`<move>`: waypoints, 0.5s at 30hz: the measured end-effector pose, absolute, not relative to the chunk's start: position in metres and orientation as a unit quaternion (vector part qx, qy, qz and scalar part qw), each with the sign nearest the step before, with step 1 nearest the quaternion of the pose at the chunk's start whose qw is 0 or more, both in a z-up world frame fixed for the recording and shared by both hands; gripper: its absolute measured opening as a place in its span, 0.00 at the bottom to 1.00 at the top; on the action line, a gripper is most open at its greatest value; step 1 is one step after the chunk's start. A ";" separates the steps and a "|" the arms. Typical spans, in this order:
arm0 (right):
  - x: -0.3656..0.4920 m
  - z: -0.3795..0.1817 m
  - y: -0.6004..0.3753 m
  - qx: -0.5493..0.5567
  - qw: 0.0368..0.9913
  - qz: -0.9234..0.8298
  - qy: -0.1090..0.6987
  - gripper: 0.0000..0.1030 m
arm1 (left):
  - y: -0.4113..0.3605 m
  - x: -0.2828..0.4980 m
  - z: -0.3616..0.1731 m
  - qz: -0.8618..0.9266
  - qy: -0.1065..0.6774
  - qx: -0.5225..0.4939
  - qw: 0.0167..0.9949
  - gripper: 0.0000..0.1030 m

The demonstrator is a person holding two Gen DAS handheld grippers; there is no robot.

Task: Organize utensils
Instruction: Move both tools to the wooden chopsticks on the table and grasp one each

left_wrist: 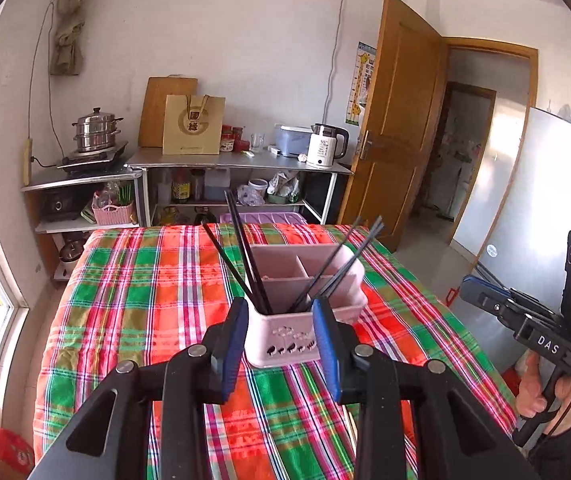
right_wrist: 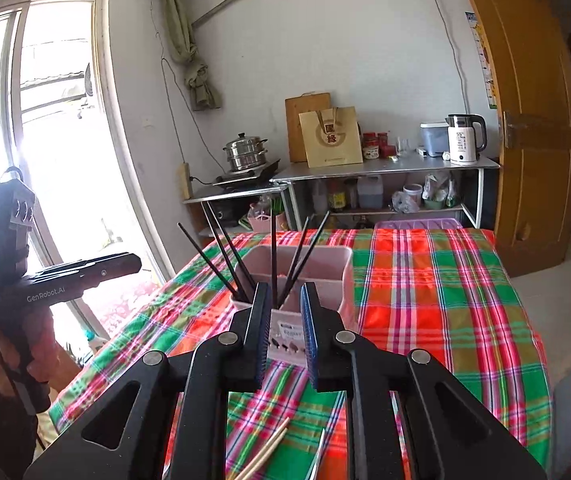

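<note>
A pink divided utensil holder [left_wrist: 305, 280] stands on the plaid tablecloth, with several black chopsticks [left_wrist: 245, 256] leaning in its near compartment. My left gripper [left_wrist: 281, 332] is open and empty, its blue pads on either side of the holder's near end. In the right wrist view the holder [right_wrist: 309, 272] and the chopsticks [right_wrist: 273, 256] show ahead of my right gripper [right_wrist: 285, 332], which is open and empty. Light wooden chopsticks [right_wrist: 269, 448] and a metal utensil [right_wrist: 317, 456] lie on the cloth below the right gripper.
The table [left_wrist: 137, 300] is covered by a red and green plaid cloth. Behind it stand metal shelves [left_wrist: 241, 164] with a steamer pot [left_wrist: 95, 130], a paper bag and a kettle [left_wrist: 327, 146]. A wooden door [left_wrist: 401, 120] is open at the right.
</note>
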State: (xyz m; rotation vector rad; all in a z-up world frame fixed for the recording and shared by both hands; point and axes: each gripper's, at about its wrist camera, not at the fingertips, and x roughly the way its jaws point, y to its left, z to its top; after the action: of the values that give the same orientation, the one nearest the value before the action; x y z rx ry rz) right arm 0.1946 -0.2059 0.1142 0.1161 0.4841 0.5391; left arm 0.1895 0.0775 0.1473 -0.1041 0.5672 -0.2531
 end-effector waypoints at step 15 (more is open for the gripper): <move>0.141 0.049 -0.248 0.075 0.923 0.238 0.294 0.15 | 0.036 0.132 0.048 -0.163 0.354 -0.041 0.920 0.36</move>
State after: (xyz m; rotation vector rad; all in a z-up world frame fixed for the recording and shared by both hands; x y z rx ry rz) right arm 0.1406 -0.2476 0.0491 0.1547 0.6027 0.4890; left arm 0.1317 0.0361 0.0480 -0.0840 0.7275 -0.3345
